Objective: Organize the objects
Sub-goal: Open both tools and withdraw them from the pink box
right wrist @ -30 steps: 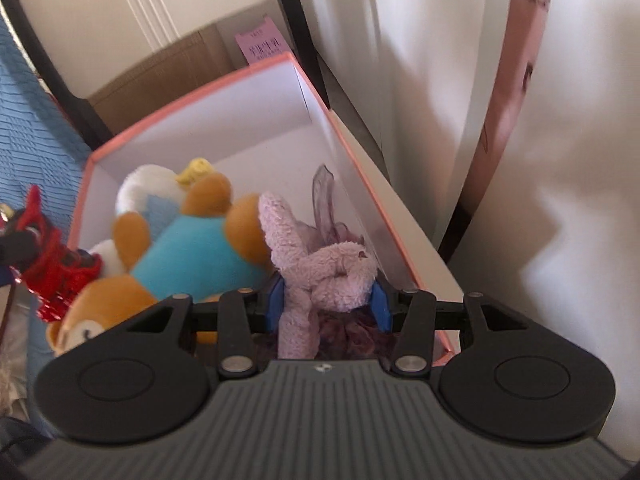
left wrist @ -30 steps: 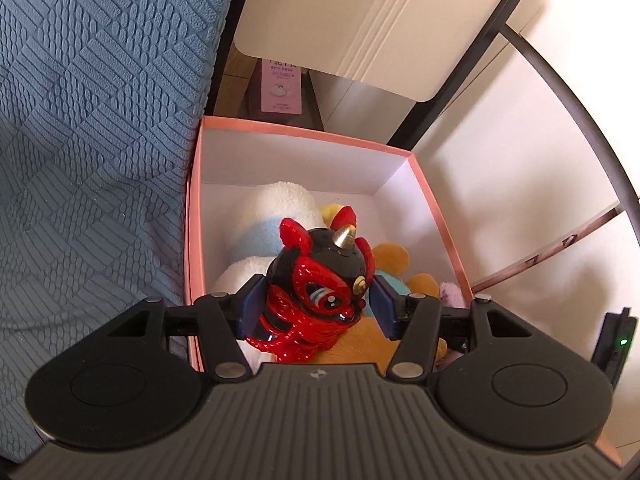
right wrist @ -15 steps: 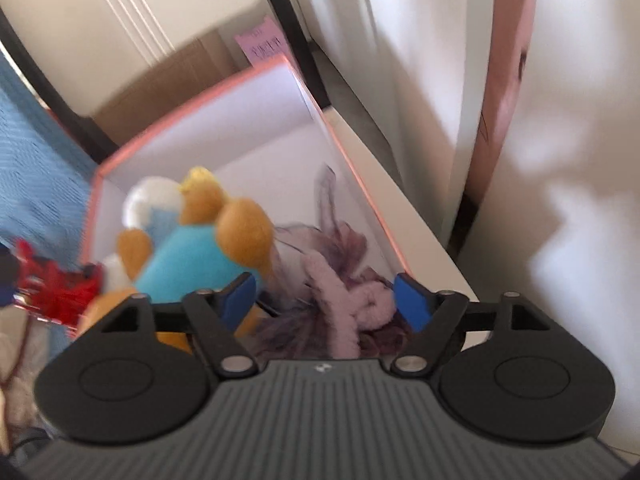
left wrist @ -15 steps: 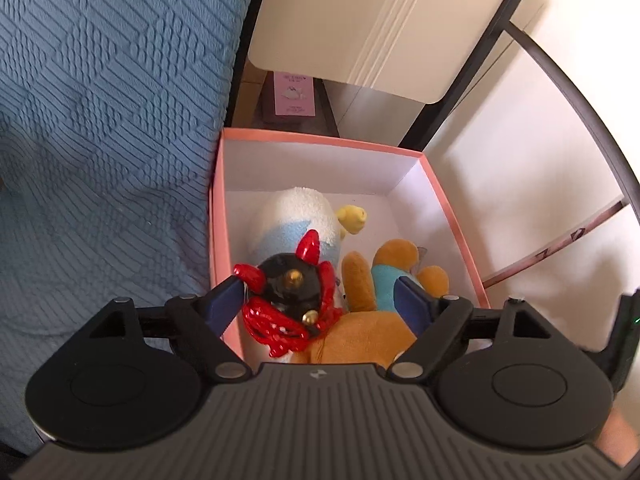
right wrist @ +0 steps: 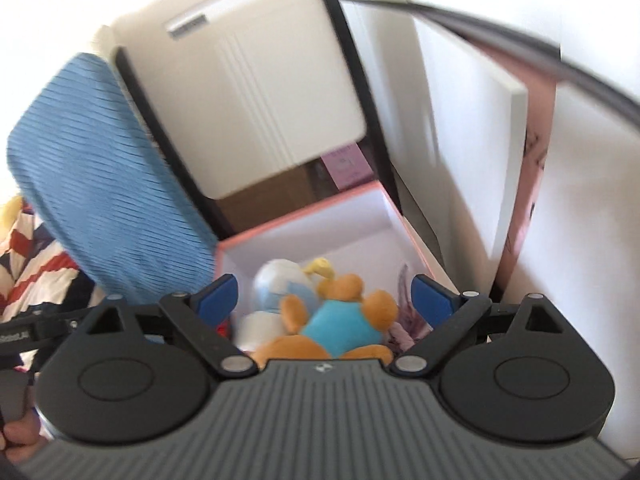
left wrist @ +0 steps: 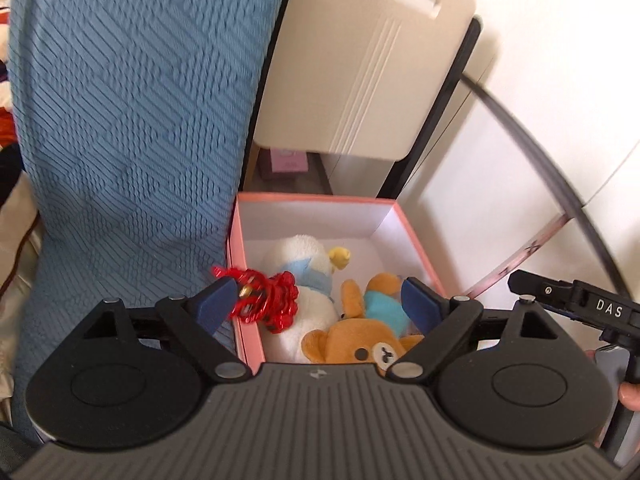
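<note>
A pink-rimmed white box (left wrist: 316, 199) holds soft toys: a white and blue plush (left wrist: 304, 264), an orange bear in a blue shirt (left wrist: 364, 336), and a red and black toy (left wrist: 268, 296) lying at the box's left edge. My left gripper (left wrist: 318, 304) is open above the box, with the red toy beside its left finger. In the right wrist view the box (right wrist: 296, 216) shows the bear (right wrist: 336, 320) and a purple plush (right wrist: 404, 324) by the right wall. My right gripper (right wrist: 324, 298) is open and empty above them.
A blue textured cover (left wrist: 132, 120) hangs left of the box. A cream panel (left wrist: 360, 64) with a black frame stands behind it, with a pink carton (left wrist: 288, 160) below. White boards (right wrist: 460, 140) lean on the right. Striped fabric (right wrist: 36, 252) lies at the far left.
Both grippers opened and drew back upward. The red toy dropped from the left gripper into the box's left edge. The purple plush dropped from the right gripper into the box.
</note>
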